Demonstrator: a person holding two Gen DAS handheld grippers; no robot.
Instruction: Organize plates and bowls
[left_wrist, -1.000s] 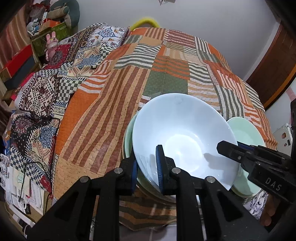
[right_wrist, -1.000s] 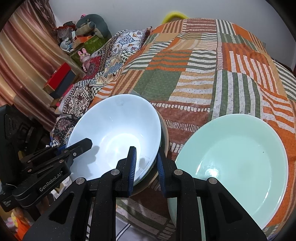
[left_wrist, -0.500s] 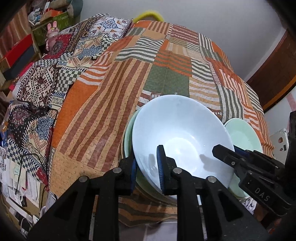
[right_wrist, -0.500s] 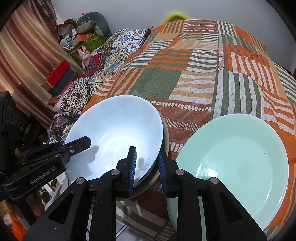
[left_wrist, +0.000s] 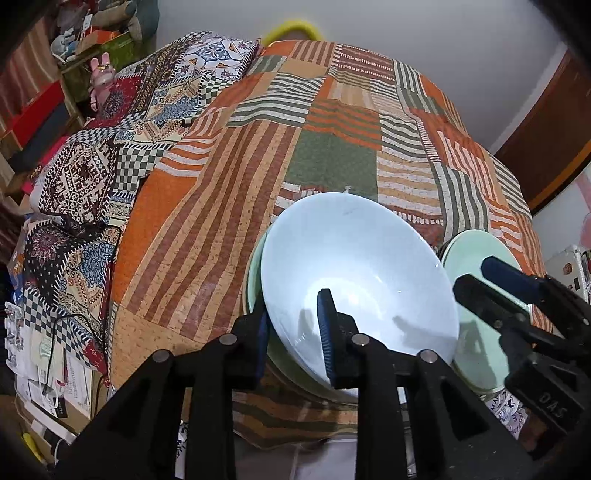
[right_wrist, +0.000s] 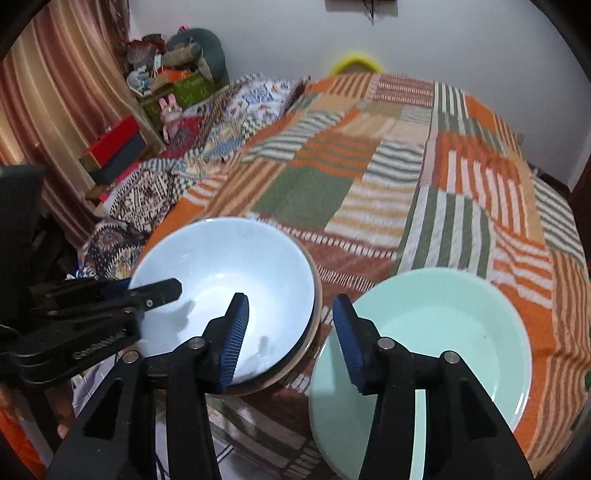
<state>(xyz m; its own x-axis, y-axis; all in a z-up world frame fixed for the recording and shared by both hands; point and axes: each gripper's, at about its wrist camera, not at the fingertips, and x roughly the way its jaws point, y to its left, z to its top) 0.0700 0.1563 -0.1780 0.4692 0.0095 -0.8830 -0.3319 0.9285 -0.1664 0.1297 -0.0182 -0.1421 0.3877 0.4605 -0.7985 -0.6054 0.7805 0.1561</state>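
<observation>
Quilt (left_wrist: 229, 177) is covering the whole bed, with orange, green and cream stripes. A second patterned blanket (left_wrist: 122, 136) is lying along its left side. Boxes (right_wrist: 118, 147) and a pink bunny toy (right_wrist: 170, 110) are sitting past that, by the curtain (right_wrist: 48, 96).

The green plate (right_wrist: 443, 339) is lying flat on the quilt near the front edge, on the right. The white bowl (left_wrist: 354, 280) is sitting just beside it on the left. The bowl is resting on top of a small stack (left_wrist: 255, 273), with a green rim and a tan rim showing under it. The bowl is leaning a bit in the left view.

The left gripper (left_wrist: 293, 332) is pinching the near rim of the white bowl. One finger is outside the bowl and the other is inside it, with the rim sitting between the blue pads (left_wrist: 327, 332).

The right gripper (right_wrist: 291, 336) is spread wide and is holding nothing. It is hanging over the gap between the bowl and the green plate. Its left finger is over the bowl and its right finger is over the plate's edge.
</observation>
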